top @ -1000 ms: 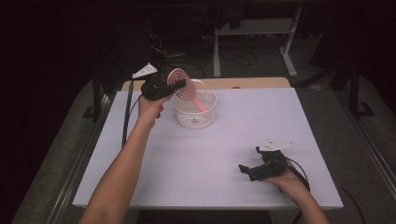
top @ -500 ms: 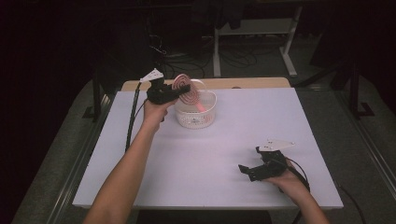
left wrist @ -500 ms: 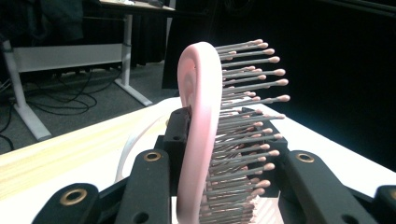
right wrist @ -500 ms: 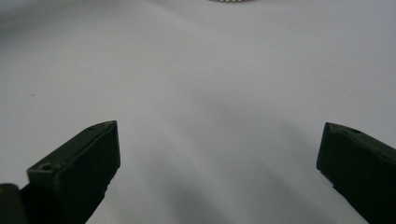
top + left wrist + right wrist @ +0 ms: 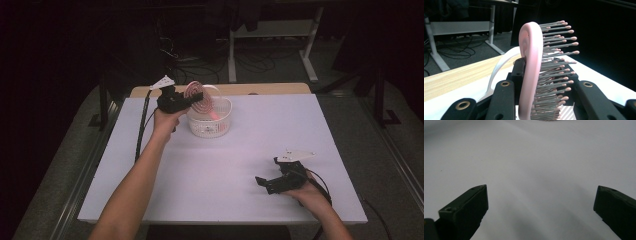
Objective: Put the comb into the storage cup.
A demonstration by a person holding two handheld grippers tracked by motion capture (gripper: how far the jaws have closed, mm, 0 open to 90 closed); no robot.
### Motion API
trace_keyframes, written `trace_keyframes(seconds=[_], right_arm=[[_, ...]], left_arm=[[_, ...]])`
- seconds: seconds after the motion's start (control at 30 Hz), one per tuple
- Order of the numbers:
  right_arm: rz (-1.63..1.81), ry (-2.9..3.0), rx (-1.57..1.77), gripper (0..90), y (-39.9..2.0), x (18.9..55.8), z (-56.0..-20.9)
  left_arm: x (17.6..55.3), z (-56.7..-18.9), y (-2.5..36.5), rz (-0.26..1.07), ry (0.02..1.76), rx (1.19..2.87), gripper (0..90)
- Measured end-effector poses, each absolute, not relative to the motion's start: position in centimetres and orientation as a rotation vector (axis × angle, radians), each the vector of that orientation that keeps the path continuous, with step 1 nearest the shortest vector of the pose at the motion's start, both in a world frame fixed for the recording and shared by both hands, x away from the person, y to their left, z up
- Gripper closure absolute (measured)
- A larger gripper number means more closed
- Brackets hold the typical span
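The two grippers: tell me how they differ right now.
The left gripper is shut on a pink brush; the right gripper is open with nothing between its jaws. The left is raised beside the white basket; the right sits low at the white table. Both are black and hand-held.

Round pink brush [image 5: 196, 97] (bristled), upright on edge over white basket [image 5: 210, 125].

This looks like a lab or recording room, not a home. A white tabletop [image 5: 210, 170] stands in a dark room, lit from above while everything around it falls to black. Beyond the fingers, loose cables [image 5: 260, 60] lie on a grey floor [image 5: 350, 90] under a white desk frame [image 5: 310, 60], and a bare wooden board [image 5: 260, 89] edges the far side.
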State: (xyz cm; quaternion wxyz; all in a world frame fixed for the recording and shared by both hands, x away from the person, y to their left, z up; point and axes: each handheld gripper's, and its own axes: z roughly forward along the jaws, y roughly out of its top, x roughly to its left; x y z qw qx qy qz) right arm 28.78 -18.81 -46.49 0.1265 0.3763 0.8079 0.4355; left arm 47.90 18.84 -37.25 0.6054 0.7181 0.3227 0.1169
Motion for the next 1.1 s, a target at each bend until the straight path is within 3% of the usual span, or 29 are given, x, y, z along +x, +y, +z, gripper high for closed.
trace_keyframes(seconds=[1.1], right_arm=[[1.260, 2.360, 1.092, 0.0, -18.8, 28.7, -46.5]], left_arm=[[48.8, -38.6, 21.4, 0.318, 0.841, 1.689, 57.2]])
